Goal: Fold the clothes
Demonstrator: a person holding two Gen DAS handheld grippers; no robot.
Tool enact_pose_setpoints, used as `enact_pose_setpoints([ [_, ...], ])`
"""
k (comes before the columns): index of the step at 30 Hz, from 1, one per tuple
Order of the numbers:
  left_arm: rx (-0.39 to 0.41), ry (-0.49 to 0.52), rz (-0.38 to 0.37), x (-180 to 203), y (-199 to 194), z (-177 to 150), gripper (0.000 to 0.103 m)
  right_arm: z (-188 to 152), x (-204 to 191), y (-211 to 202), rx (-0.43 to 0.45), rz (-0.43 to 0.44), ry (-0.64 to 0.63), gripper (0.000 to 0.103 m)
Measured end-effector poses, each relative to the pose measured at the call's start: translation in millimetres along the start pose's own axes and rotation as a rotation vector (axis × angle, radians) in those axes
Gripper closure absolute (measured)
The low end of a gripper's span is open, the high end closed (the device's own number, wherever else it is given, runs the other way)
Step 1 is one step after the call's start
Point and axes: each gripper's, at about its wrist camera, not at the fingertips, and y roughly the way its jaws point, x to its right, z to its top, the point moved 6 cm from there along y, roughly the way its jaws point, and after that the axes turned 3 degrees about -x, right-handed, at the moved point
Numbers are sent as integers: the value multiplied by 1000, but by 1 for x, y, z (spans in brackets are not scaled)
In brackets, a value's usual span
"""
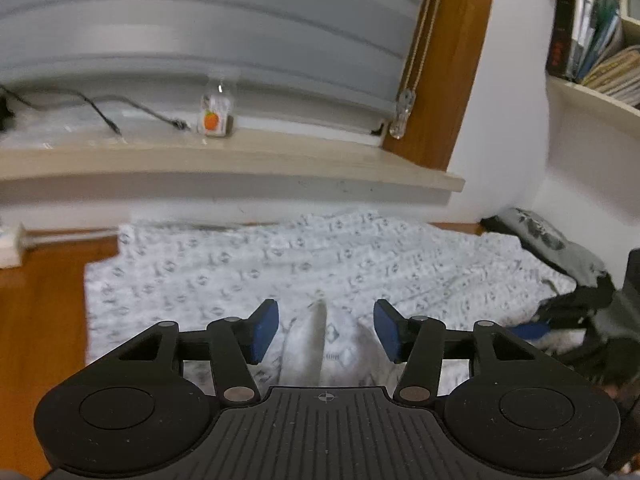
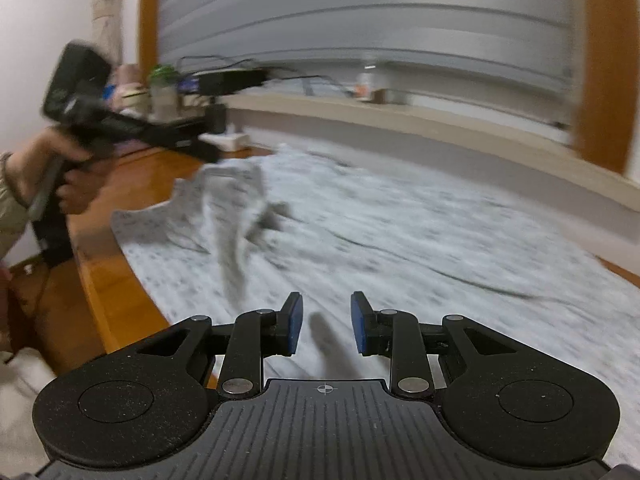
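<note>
Claws both spread: the left claw [image 1: 326, 330] has a fold of white patterned cloth [image 1: 308, 344] loose between its pads. Right claw [image 2: 326, 324] grips nothing, over the cloth spread across the floor [image 2: 120, 304].

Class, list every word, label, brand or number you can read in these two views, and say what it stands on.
None can be read.
Book spines on the shelf: lettering too small and blurred.
Small bottle on the sill: orange picture label, words unreadable.
Patterned cloth: only a repeated motif, no legible text.

Home room: wooden floor [image 1: 36, 304], window sill [image 1: 240, 160] with blinds [image 1: 200, 20], bookshelf [image 1: 592, 40].
</note>
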Motion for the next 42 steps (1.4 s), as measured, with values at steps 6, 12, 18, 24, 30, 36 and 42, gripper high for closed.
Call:
enact_pose_setpoints([
  [6,-47,38,-7,3,-15,-23,96,23,-21,22,0,39,-27,74],
  [12,-98,66,-21,15,-68,-61,96,31,-37,24,12,66,-40,73],
  [18,-100,71,44,7,-84,-64,81,27,-65,34,-1,127,-63,65],
  [24,-71,22,70,-13,-66,-47,59,20,-91,37,-20,183,-93,65],
  [30,-115,-42,39,-30,-19,-41,59,21,-118,37,-17,241,-137,65],
  [36,-156,-84,-3,-37,11,-41,59,15,-139,50,-49,256,-197,65],
  [42,-126,49,71,-21,17,-42,82,12,-138,53,-29,238,-184,78],
])
